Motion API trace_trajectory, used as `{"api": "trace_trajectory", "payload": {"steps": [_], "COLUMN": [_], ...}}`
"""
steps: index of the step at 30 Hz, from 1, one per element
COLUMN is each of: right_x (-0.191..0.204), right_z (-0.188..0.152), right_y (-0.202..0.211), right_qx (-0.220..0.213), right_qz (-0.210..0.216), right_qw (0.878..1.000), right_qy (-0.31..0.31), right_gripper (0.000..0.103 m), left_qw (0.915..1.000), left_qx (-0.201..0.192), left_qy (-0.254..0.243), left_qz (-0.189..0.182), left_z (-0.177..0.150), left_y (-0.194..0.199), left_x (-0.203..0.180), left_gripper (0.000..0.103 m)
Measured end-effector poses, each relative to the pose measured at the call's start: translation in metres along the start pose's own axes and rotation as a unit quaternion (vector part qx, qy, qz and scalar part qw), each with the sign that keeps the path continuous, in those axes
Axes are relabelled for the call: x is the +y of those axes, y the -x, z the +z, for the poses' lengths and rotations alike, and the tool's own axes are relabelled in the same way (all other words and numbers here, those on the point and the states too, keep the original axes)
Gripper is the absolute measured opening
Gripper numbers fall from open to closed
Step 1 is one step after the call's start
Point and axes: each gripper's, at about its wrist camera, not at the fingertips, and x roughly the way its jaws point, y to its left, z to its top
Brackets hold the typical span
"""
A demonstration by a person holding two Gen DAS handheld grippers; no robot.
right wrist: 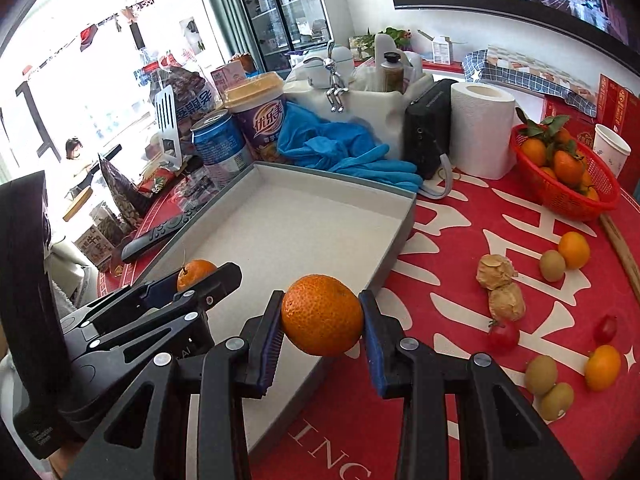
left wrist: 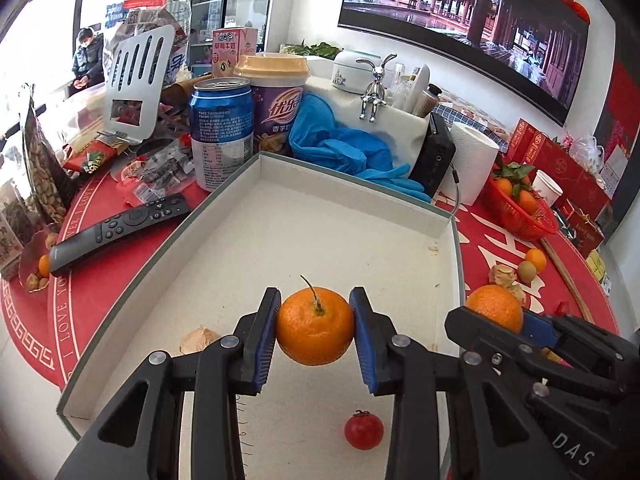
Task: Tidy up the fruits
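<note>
Left gripper [left wrist: 315, 330] clamping stemmed orange [left wrist: 314, 326] above tray [left wrist: 352, 196], right gripper [right wrist: 322, 322] gripping second orange [right wrist: 322, 315] over tray's 3 o'clock rim, tomato [left wrist: 363, 429] inside tray at 6 o'clock

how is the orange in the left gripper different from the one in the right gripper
The left orange has a thin stem; none shows on the right orange. The left one hangs over the gray tray, the right one near the tray's edge. Each is clamped in a hand-held gripper: left, right.

Tray [right wrist: 400, 216] on the bench [right wrist: 460, 240], cherry tomato [left wrist: 363, 430] in tray, basket [right wrist: 568, 196] to its right, gloves [right wrist: 352, 156] behind it
</note>
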Motion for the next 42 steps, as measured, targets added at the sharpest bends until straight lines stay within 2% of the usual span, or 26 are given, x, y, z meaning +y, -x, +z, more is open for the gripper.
{"api": "trace_trajectory", "payload": {"steps": [8, 12, 14, 16, 18, 19, 21, 22, 24, 26, 29, 31, 35, 39, 42], "right_x": [0.0, 0.005, 0.006, 0.005, 0.001, -0.003, -0.013, -0.018, -0.025, -0.032, -0.047, -0.066, -0.11, -0.148, -0.169], "right_z": [0.006, 0.012, 0.015, 0.017, 0.02, 0.022, 0.024, 0.025, 0.026, 0.024, 0.015, 0.003, -0.028, -0.064, -0.089], "right_y": [-0.008, -0.011, -0.013, -0.016, -0.019, -0.018, -0.014, -0.009, 0.002, 0.013, 0.034, 0.051, 0.088, 0.118, 0.128], "right_qx": [0.007, 0.009, 0.012, 0.016, 0.019, 0.018, 0.009, 0.002, -0.012, -0.02, -0.034, -0.041, -0.051, -0.046, -0.025], "right_qz": [-0.007, -0.012, -0.011, -0.011, -0.011, -0.013, -0.007, 0.005, 0.015, 0.004, -0.029, -0.049, -0.095, -0.16, -0.19], "right_qw": [1.0, 1.0, 1.0, 1.0, 1.0, 1.0, 0.999, 0.999, 0.997, 0.997, 0.996, 0.993, 0.984, 0.971, 0.962], "right_qy": [-0.001, 0.006, 0.005, 0.003, -0.005, -0.013, -0.035, -0.049, -0.069, -0.073, -0.078, -0.095, -0.144, -0.175, -0.196], "right_gripper": [0.038, 0.038, 0.038, 0.038, 0.041, 0.051, 0.08, 0.103, 0.103, 0.103, 0.103, 0.103, 0.103, 0.103, 0.103], "left_qw": [0.9999, 0.9998, 0.9995, 0.9988, 0.998, 0.9977, 0.9977, 0.9979, 0.9985, 0.9991, 0.9987, 0.9971, 0.9866, 0.9716, 0.964], "left_qx": [0.009, 0.006, 0.004, 0.0, -0.003, -0.007, -0.01, -0.012, -0.016, -0.023, -0.046, -0.057, -0.065, -0.033, -0.004], "left_qy": [0.008, 0.014, 0.017, 0.022, 0.036, 0.044, 0.049, 0.047, 0.034, 0.012, -0.021, -0.042, -0.103, -0.179, -0.215], "left_qz": [-0.003, 0.016, 0.027, 0.044, 0.052, 0.052, 0.046, 0.042, 0.038, 0.034, 0.006, -0.029, -0.108, -0.151, -0.157], "left_z": [-0.001, -0.001, -0.001, 0.0, 0.0, 0.0, 0.001, 0.001, 0.0, 0.0, -0.003, -0.005, -0.017, -0.042, -0.06], "left_y": [-0.004, -0.004, -0.003, -0.002, 0.0, 0.001, 0.002, 0.003, 0.005, 0.009, 0.02, 0.03, 0.05, 0.051, 0.043], "left_x": [0.004, 0.006, 0.009, 0.012, 0.018, 0.02, 0.022, 0.021, 0.012, -0.001, -0.024, -0.041, -0.087, -0.136, -0.16], "left_gripper": [0.039, 0.04, 0.045, 0.063, 0.069, 0.072, 0.083, 0.083, 0.083, 0.083, 0.083, 0.083, 0.085, 0.087, 0.087]}}
